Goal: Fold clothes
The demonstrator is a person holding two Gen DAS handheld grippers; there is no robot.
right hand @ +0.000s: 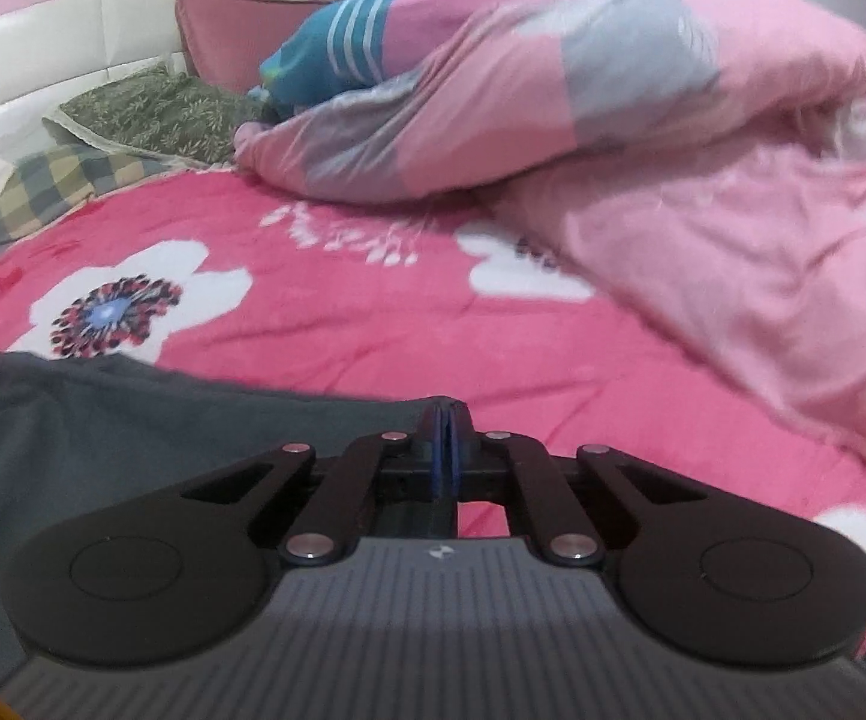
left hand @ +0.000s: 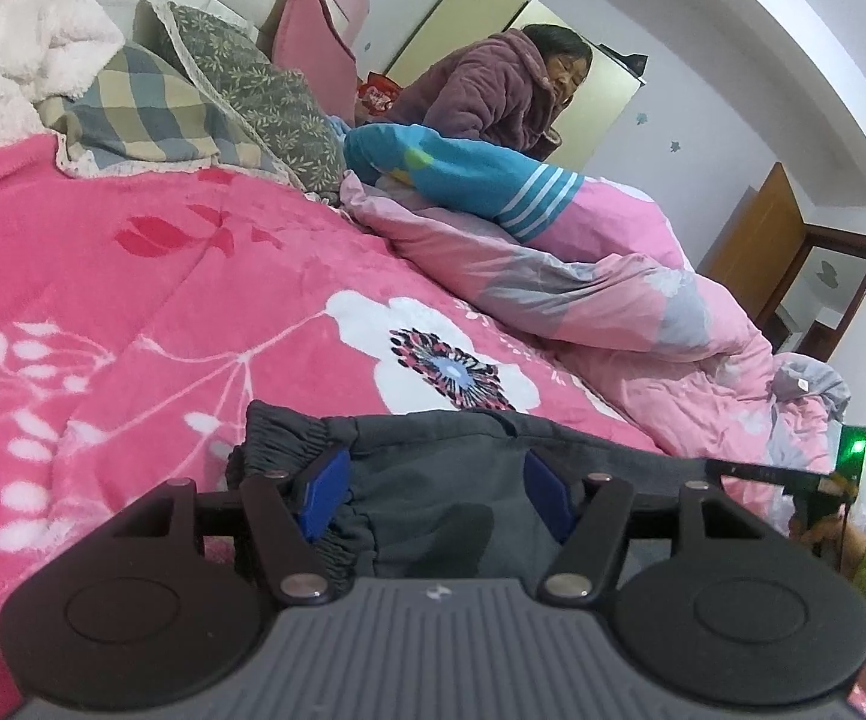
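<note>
A pair of dark grey trousers [left hand: 433, 480] lies flat on the pink floral bed [left hand: 193, 276], its long axis running across both cameras' views. The left hand-held gripper [left hand: 436, 489] hovers low over the elastic-waist end with jaws spread wide, fabric directly beneath and between them — released, gripping nothing. The right hand-held gripper [right hand: 446, 450] is clenched at the garment's far edge, apparently pinching a fold of grey cloth [right hand: 163, 420], which stretches away to its left. Both are held level, near the bedding.
</note>
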